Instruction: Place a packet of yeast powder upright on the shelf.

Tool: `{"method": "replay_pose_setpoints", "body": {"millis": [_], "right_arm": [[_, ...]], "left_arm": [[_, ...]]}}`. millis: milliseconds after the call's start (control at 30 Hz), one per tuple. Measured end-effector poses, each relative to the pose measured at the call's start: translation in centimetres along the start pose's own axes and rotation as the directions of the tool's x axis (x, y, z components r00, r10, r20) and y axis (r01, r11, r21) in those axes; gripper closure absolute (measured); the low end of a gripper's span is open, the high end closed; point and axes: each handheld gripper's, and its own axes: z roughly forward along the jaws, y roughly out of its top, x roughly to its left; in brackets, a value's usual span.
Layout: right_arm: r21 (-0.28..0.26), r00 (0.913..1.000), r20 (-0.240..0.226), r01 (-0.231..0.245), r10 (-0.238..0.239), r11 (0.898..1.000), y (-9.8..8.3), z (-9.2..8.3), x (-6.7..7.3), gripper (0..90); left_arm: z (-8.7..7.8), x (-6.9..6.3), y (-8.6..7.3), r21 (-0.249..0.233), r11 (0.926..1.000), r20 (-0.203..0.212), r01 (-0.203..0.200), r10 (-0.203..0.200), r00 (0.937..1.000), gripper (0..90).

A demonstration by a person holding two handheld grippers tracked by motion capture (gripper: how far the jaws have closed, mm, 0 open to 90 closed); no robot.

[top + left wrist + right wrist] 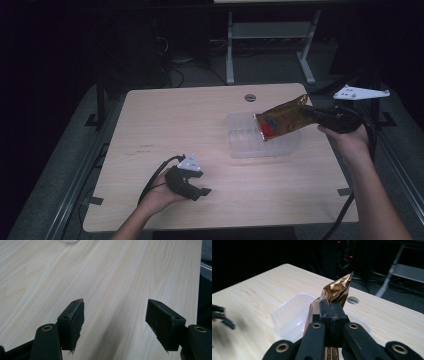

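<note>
A gold foil snack bag (280, 120) with a red patch hangs tilted over a clear plastic tub (240, 145) on the right half of the table. My right gripper (311, 114) is shut on the bag's upper edge; in the right gripper view the crinkled gold foil (338, 288) sticks up past the closed jaws, with the tub (287, 315) below. My left gripper (200, 192) rests near the table's front edge, open, with bare wood between its pads (75, 320).
The light wooden table (175, 120) has a round cable hole (250, 97) at its far edge. Dark floor, cables and a white desk frame (270, 30) lie beyond. Metal rails run along both sides of the table.
</note>
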Motion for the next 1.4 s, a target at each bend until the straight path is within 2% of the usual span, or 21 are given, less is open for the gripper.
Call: {"method": "replay_pose_setpoints", "body": {"millis": [100, 167, 333, 567, 767, 967, 1133, 1200, 1400], "right_arm": [[-0.009, 0.9991, 0.041, -0.013, 0.014, 1.0, -0.3, -0.5, -0.8, 90.0], [-0.013, 0.9987, 0.049, -0.017, 0.017, 1.0, -0.4, -0.6, -1.0, 90.0], [-0.007, 0.9942, 0.104, -0.026, 0.027, 1.0, -0.8, -1.2, -2.0, 90.0], [0.002, 0.9886, 0.146, -0.039, 0.038, 0.999, -1.3, -1.6, -2.5, 89.9], [0.024, 0.9883, 0.148, -0.04, 0.036, 0.999, -1.6, -1.2, -2.5, 89.8], [0.038, 0.9889, 0.145, -0.039, 0.034, 0.999, -1.8, -0.8, -2.2, 89.6], [0.061, 0.9906, 0.135, -0.03, 0.021, 0.998, -1.7, -0.6, -1.8, 88.9], [0.09, 0.9911, 0.133, -0.021, 0.009, 0.996, -1.8, -0.2, -1.5, 88.4], [0.105, 0.9935, 0.113, -0.018, 0.006, 0.994, -1.6, 0.1, -1.2, 87.4]], "left_arm": [[0.0, 0.0, 0.0, 0.003, 1.0, 0.001, 0.002, -0.002, 1.0, 30.8], [0.1, 0.0, -0.1, 0.003, 1.0, 0.003, 0.004, -0.004, 1.0, 30.8], [0.1, 0.1, 0.0, 0.006, 1.0, 0.005, -0.001, 0.001, 1.0, 30.8], [0.2, 0.0, -0.1, 0.009, 0.9999, 0.01, 0.009, -0.009, 0.9999, 30.9], [0.3, 0.0, 0.0, 0.017, 0.9999, 0.015, -0.002, 0.002, 0.9999, 30.8], [0.4, 0.0, -0.1, 0.017, 0.9999, 0.016, 0.003, -0.004, 0.9999, 30.9], [0.4, -0.1, -0.1, 0.02, 0.9998, 0.019, 0.002, -0.002, 0.9998, 30.8], [0.5, -0.1, -0.1, 0.021, 0.9998, 0.019, 0.002, -0.002, 0.9998, 30.8], [0.6, -0.2, 0.0, 0.027, 0.9996, 0.023, 0.001, -0.002, 0.9997, 30.8]]}}
